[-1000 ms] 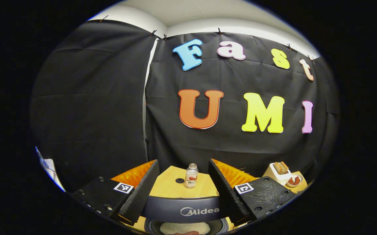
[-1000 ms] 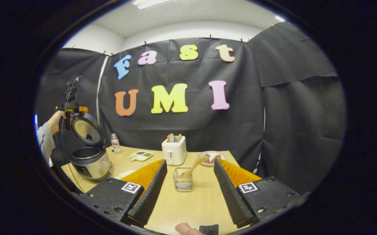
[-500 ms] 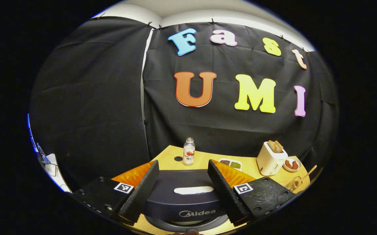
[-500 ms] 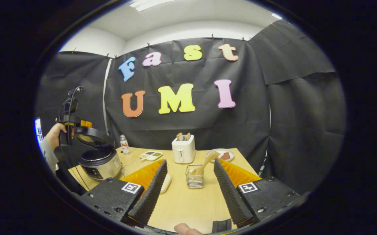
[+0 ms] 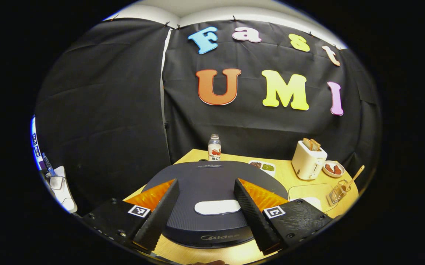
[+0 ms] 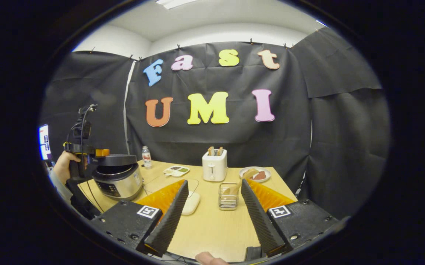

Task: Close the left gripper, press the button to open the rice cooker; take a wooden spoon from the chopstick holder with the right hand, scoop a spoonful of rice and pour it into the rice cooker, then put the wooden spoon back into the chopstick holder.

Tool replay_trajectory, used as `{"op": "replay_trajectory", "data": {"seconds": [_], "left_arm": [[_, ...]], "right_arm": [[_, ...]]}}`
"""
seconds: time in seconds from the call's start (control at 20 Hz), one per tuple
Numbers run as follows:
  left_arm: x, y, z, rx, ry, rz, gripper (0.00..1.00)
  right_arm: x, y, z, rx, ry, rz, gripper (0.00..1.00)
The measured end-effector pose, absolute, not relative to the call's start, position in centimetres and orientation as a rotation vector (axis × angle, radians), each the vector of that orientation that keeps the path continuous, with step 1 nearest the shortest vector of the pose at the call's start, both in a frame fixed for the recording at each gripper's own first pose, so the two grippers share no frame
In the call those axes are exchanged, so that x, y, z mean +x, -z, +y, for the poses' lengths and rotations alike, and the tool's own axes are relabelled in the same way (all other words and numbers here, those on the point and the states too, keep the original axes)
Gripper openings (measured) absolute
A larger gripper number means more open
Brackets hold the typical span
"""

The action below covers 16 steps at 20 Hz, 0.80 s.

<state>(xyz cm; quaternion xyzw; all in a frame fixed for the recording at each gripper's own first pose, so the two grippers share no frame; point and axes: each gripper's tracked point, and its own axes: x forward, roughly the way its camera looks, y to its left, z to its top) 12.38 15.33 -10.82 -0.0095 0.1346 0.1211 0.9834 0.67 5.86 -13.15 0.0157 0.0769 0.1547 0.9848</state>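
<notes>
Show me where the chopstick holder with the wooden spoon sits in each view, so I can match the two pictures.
Left gripper view: the chopstick holder is at the far right edge of the table, spoon handle leaning up and right.
Right gripper view: chopstick holder stands centre, between the right gripper's open fingers, farther off.
Shared landmark: the white toaster, just behind it.

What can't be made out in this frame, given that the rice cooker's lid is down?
- Inside of the rice cooker, both views: the lowered lid covers it, so any rice is hidden.
- Whether the lid has latched: too small in the right gripper view.
- Wooden spoon bowl, both views: too small inside the chopstick holder.
- Left gripper contact with the lid: fingers apart over it, touch unclear.
- Right gripper: open above the table, base cut by the lower edge.
</notes>
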Motion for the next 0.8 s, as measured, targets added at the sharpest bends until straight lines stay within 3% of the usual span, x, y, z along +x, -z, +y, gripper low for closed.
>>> {"op": "replay_trajectory", "data": {"seconds": [0.8], "left_arm": [[10.6, 14.2, 14.7, 0.007, -0.266, 0.206, 0.98]], "right_arm": [[0.7, 14.5, 8.8, 0.014, -0.345, 0.196, 0.91]]}}
